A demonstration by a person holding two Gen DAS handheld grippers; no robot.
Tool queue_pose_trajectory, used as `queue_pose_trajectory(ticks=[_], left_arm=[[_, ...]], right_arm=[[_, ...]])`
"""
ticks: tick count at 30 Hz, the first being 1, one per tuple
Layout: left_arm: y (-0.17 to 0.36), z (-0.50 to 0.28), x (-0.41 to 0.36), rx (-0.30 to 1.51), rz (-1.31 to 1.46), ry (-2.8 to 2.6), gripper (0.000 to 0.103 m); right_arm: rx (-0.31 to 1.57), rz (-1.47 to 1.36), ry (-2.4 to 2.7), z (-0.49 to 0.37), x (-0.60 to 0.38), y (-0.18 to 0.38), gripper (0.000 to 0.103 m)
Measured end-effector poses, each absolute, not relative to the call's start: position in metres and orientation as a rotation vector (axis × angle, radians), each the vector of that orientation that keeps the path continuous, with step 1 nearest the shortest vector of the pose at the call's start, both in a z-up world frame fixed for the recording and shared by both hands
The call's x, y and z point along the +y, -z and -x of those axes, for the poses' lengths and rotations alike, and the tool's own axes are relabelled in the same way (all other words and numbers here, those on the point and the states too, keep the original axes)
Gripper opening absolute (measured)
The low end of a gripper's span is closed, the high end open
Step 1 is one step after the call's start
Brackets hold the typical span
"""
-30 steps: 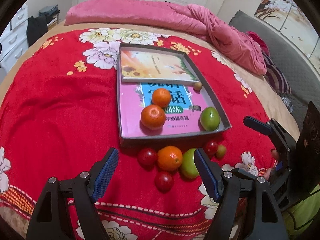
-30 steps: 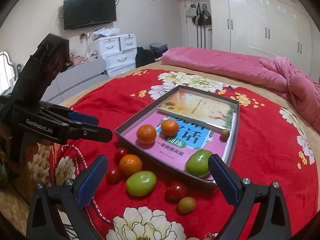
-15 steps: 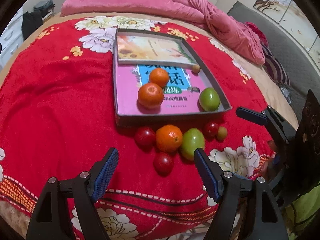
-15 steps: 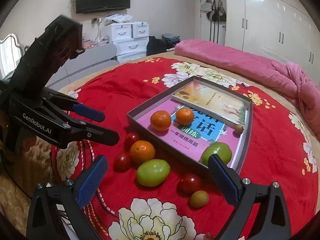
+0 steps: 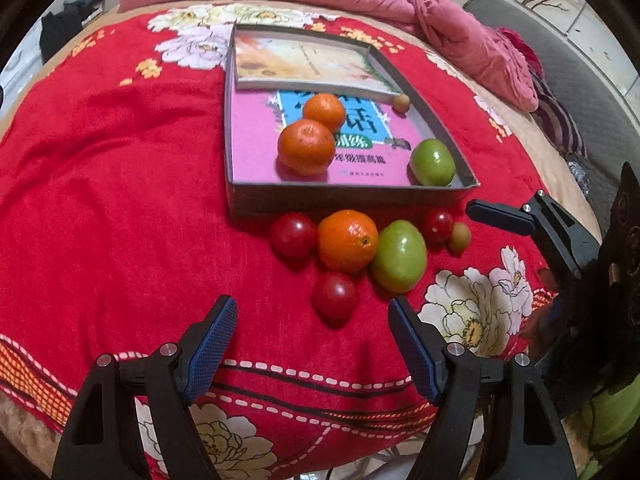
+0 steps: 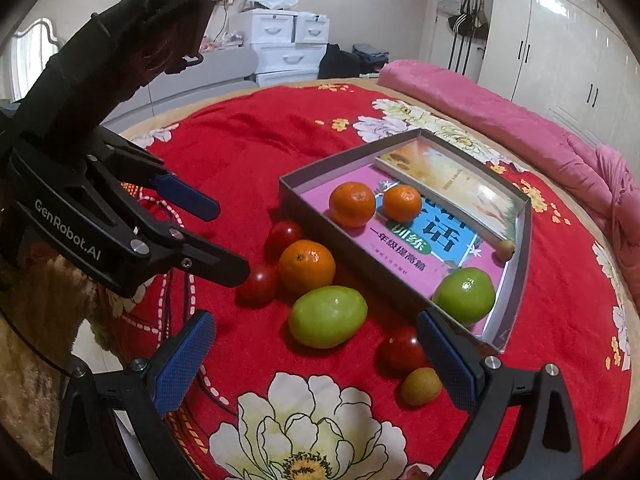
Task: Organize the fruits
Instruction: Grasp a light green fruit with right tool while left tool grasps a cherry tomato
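Left gripper (image 5: 312, 322) jaws apart and empty, small round red tomato (image 5: 334, 295) just ahead between its fingers, right gripper (image 6: 316, 344) likewise spread, oval green fruit (image 6: 327, 316) ahead, grey cardboard tray (image 6: 340, 236) beyond

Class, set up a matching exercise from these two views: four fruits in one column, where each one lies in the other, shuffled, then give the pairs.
Column 1
1. green fruit
2. small tan fruit
3. orange
4. red fruit

Column 2
A. on the blanket, between a red fruit and a green one
B. in the box's near right corner
C. in the box, against the upper book's edge
D. on the blanket, nearest the left gripper

Pairs: 1-B, 2-C, 3-A, 4-D
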State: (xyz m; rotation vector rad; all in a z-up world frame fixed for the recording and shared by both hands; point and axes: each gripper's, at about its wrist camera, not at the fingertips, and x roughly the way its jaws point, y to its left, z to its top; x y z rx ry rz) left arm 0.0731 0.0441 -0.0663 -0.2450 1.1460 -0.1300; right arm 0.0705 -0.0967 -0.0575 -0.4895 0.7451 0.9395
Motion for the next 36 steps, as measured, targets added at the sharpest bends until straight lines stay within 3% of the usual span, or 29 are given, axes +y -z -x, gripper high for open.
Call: queue_pose_trajectory(ticks=[10, 19, 25, 27, 36], left_arm=[[0.078, -0.076, 0.046, 1.16, 0.274, 0.122, 0.079], [0.08, -0.08, 0.044, 1.139, 0.299, 0.157, 0.079], [0.082, -0.083, 0.04, 1.139, 0.307, 0.191, 0.068], [0.084, -0.084, 0.04, 1.139, 0.325, 0.207, 0.059], [0.092, -0.089, 0.032, 1.156, 0.33, 0.255, 0.044]], right_arm=[[0.754, 0.53, -0.941, -0.071, -0.091, 0.067, 0.1], [0.777, 0.529, -0.956, -0.08, -0.089, 0.075, 0.075], [0.791, 0.524, -0.961, -0.088, -0.087, 0.081, 0.063], [0.8, 0.522, -0.967, -0.091, -0.086, 0.083, 0.056], [0.806, 0.549, -0.99, -0.093, -0.081, 0.09, 0.053]])
